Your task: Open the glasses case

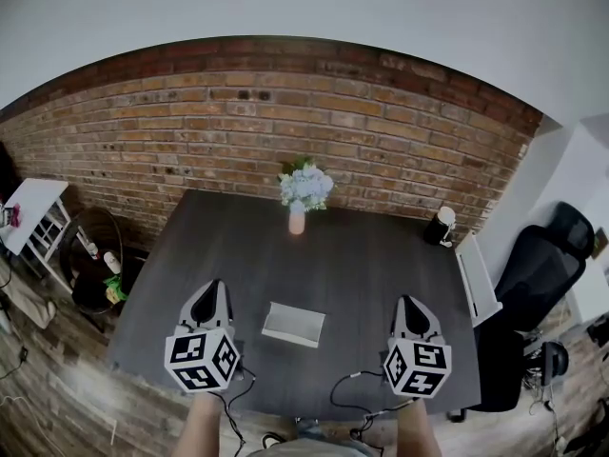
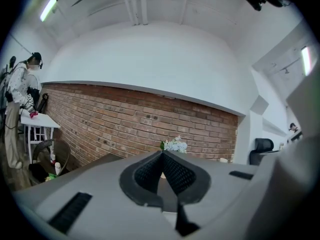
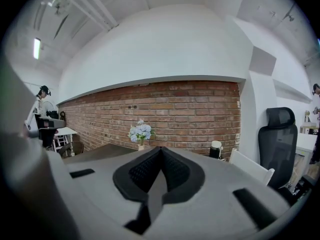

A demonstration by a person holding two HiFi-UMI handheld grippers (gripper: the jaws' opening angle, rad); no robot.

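The glasses case (image 1: 293, 324), a flat pale grey rectangle, lies closed on the dark table (image 1: 362, 265) near its front edge. My left gripper (image 1: 216, 286) hovers to the left of the case and my right gripper (image 1: 408, 301) to the right of it, both apart from it and pointing toward the brick wall. In the left gripper view the left gripper (image 2: 162, 153) has its jaws meeting at the tip with nothing between them. The right gripper (image 3: 160, 148) looks the same in its own view. Neither gripper view shows the case.
A vase of pale flowers (image 1: 304, 196) stands at the table's far edge. A black and white cylinder (image 1: 440, 227) sits at the far right corner, with a white slab (image 1: 478, 279) beside the right edge. A black office chair (image 1: 542, 265) stands to the right. A person (image 2: 17, 114) stands by a white side table (image 1: 33, 219) at the left.
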